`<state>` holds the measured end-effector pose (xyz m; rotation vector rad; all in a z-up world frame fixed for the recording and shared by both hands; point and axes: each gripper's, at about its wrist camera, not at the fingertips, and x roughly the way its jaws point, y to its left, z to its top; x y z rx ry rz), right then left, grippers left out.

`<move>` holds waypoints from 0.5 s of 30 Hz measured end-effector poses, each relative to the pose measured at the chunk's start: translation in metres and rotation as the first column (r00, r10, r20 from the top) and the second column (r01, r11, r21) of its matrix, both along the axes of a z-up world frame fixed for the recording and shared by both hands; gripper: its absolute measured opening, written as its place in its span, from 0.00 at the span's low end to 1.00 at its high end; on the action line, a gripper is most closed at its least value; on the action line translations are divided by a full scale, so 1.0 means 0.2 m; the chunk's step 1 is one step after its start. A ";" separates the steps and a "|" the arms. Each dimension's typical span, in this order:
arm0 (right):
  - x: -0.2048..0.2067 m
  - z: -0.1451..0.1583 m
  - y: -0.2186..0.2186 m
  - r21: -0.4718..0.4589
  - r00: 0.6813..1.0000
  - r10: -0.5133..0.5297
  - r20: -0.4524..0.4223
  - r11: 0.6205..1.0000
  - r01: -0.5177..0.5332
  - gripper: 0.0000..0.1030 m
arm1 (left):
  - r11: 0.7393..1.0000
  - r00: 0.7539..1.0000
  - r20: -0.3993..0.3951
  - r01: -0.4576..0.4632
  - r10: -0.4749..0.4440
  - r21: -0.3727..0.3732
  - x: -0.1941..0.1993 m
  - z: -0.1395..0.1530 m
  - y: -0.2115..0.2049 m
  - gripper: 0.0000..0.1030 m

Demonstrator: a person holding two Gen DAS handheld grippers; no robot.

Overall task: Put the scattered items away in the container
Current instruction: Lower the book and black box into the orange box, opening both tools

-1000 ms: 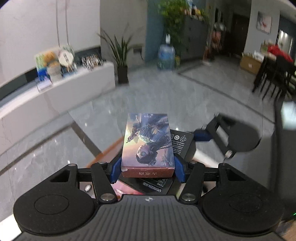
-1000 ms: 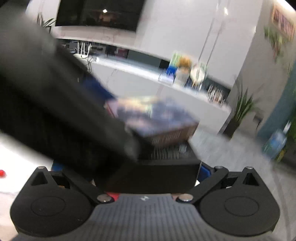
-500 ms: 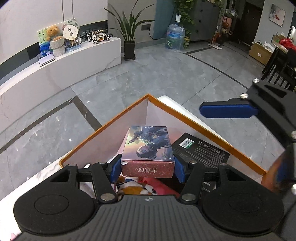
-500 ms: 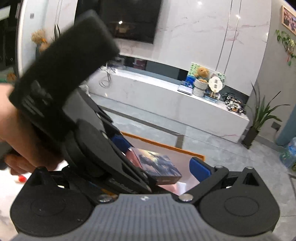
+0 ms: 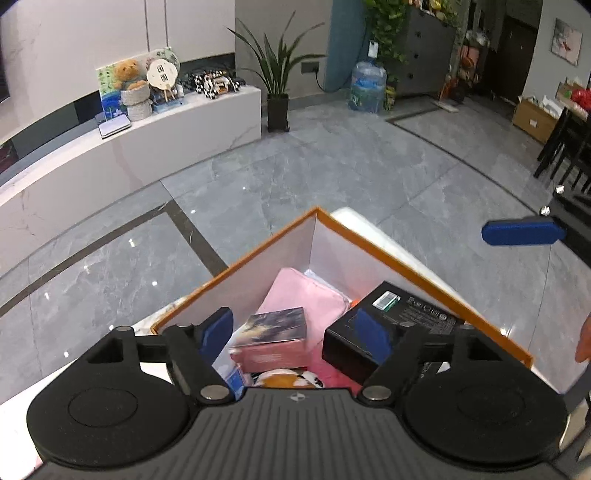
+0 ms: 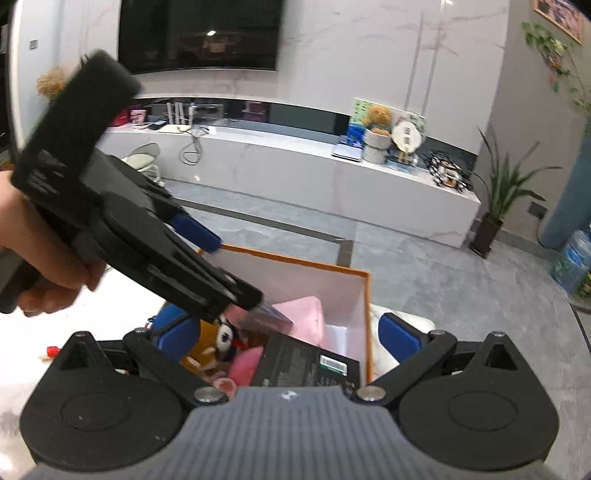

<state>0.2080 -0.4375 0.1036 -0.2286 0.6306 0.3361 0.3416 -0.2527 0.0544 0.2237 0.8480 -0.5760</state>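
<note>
— Both grippers are open now?
— Yes. The left gripper (image 5: 293,330) has just spread its jaws; the glossy card box (image 5: 271,338), gripped a moment ago, lies free on pink cloth (image 5: 303,295) inside the orange-rimmed container (image 5: 424,266). The right gripper (image 6: 288,338) gapes empty above a matte black box (image 6: 306,363).

Grey marble floor (image 5: 332,166); white low cabinet (image 6: 295,162); wall television (image 6: 199,33); potted plant (image 5: 277,74)
</note>
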 end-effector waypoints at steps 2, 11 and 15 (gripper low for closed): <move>-0.03 0.01 -0.01 -0.003 1.000 -0.011 0.000 1.000 0.011 1.00 | 1.000 1.000 0.012 -0.002 0.002 -0.005 -0.01 0.03 0.01 0.85; -0.05 0.09 -0.02 -0.008 0.999 -0.028 0.015 1.000 0.029 1.00 | 1.000 0.999 0.043 0.019 -0.019 0.001 -0.10 0.13 -0.01 0.85; -0.07 0.13 -0.04 -0.006 0.997 -0.070 0.028 0.998 0.070 1.00 | 1.000 0.998 0.066 0.024 -0.024 0.005 -0.14 0.18 -0.01 0.85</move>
